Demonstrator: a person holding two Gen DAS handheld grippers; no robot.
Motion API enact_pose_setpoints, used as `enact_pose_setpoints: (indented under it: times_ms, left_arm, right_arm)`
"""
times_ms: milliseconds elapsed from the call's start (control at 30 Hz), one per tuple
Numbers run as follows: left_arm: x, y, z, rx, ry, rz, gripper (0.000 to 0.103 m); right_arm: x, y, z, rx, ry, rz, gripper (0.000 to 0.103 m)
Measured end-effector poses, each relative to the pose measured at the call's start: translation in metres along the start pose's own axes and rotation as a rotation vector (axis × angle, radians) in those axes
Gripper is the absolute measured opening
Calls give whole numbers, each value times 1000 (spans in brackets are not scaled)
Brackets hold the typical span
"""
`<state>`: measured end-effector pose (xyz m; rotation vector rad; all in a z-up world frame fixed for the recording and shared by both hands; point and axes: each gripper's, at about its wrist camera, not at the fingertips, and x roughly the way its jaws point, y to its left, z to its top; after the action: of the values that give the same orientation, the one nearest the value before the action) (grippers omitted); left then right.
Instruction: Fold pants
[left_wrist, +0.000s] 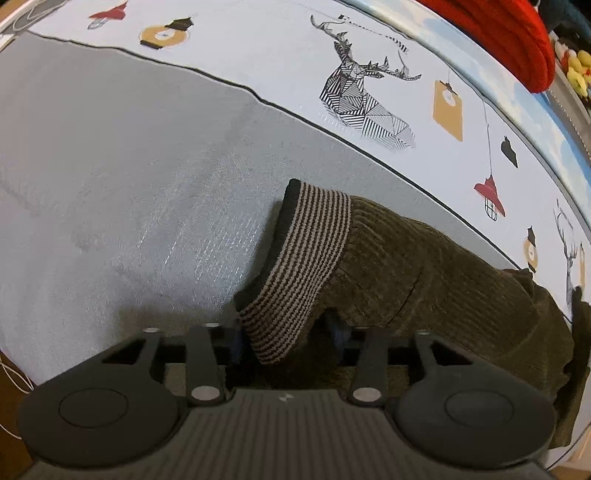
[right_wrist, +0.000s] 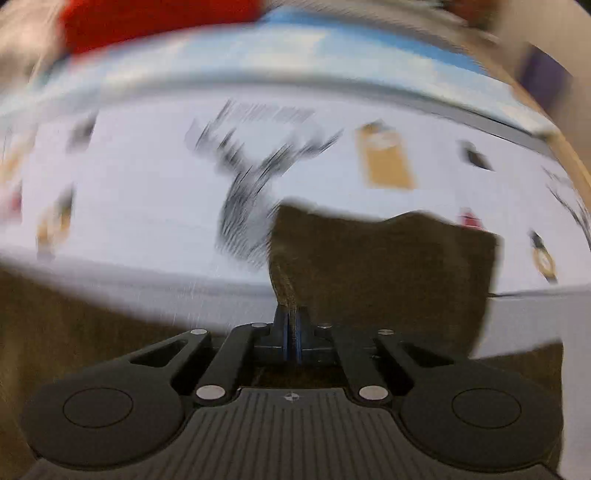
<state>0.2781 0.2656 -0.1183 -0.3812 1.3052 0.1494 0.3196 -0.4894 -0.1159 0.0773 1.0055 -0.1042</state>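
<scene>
Left wrist view. The left gripper (left_wrist: 290, 338) sits at the lower centre of the frame, its jaws standing wide apart. The striped cuff (left_wrist: 301, 269) of the olive corduroy pants (left_wrist: 436, 273) lies between them, covering the inner faces of both fingers, so contact with the pads cannot be confirmed. The pants run from centre toward the right edge, where the bunched fabric is cut off by the frame. They rest on a grey cloth (left_wrist: 129, 177) that fills the left half. Beyond it, a white sheet (left_wrist: 280, 74) printed with a geometric deer (left_wrist: 364, 99), lanterns and tags crosses the upper part. A red knitted item (left_wrist: 506, 33) is clipped at the upper right corner.

Right wrist view. The frame is heavily motion-blurred; the printed figures on the sheet (right_wrist: 129, 192) are smeared and hard to read. The right gripper (right_wrist: 293, 332) points forward at lower centre, its jaws closed to a narrow slit and pinching an edge of the pants (right_wrist: 380, 266). The fabric rises from the grip and spreads to centre right. More olive fabric fills the lower left, its outline lost to blur. A red mass (right_wrist: 147, 22) shows at the upper left, unidentifiable.
</scene>
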Motion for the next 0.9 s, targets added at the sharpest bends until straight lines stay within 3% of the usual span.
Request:
enact_pose_setpoints:
  times_ms: [100, 200, 300, 367, 433, 533, 600, 700, 767, 800, 900]
  left_arm:
    - [-10, -3, -2, 15, -42, -12, 28]
    - [-28, -8, -9, 31, -99, -58, 26]
    - [-44, -10, -20, 54, -127, -140, 26]
    - [-48, -12, -27, 92, -125, -155, 26]
    - [-41, -12, -31, 126, -88, -125, 26]
    - [-27, -11, -31, 150, -24, -70, 26]
    - [-20, -11, -27, 148, -6, -56, 29]
    - [-17, -8, -22, 83, 4, -66, 36]
    - [-17, -5, -19, 50, 2, -70, 41]
    - [-17, -4, -18, 37, 3, -72, 43]
    - [-11, -2, -16, 22, 14, -53, 47]
  right_arm:
    - [-50, -58, 2, 258, -175, -42, 3]
    - [-105, -123, -26, 516, -316, -17, 2]
    - [-142, -165, -71, 621, -355, -26, 2]
    - [-155, -187, -107, 659, -333, -33, 2]
    - [-155, -206, -145, 709, -250, -34, 2]
    - [-122, -228, -196, 799, 15, 56, 5]
    - [-108, -243, -216, 866, 102, 58, 9]
    - [-104, -268, -219, 916, 44, 20, 14]
    - [-101, -281, -218, 985, 12, -4, 44]
    - [-97, -287, -218, 1022, 8, -28, 48]
    - [-83, -296, -216, 1080, 24, -72, 47]
